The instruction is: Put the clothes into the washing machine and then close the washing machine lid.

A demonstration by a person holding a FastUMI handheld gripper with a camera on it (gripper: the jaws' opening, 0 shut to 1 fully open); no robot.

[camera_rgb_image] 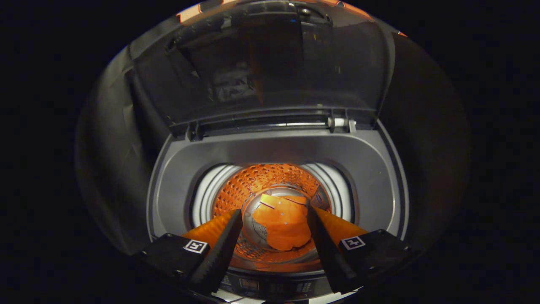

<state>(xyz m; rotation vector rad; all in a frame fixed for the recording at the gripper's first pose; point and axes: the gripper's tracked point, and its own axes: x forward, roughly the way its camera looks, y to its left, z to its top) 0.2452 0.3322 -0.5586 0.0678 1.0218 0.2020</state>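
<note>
With the cloth point(282, 226) already lying at the bottom of the drum point(270, 185), the loading step looks done and the lid step is up next, as I read it. Left finger point(221, 245) sits spread wide from the right one, so the tool point(275, 217) is open and pinching nothing. Between those fingers, and well beyond their tips, the orange cloth rests down on the drum floor, apart from both fingers. Around it runs the washer point(168, 198) rim, grey and broad. Behind and above stands the lid point(261, 76), tilted up and back on its hinge point(337, 123). Next call, by my judgement: lift the tool clear of the opening, get up to the lid's top edge, and draw it forward and down until it shuts.
</note>
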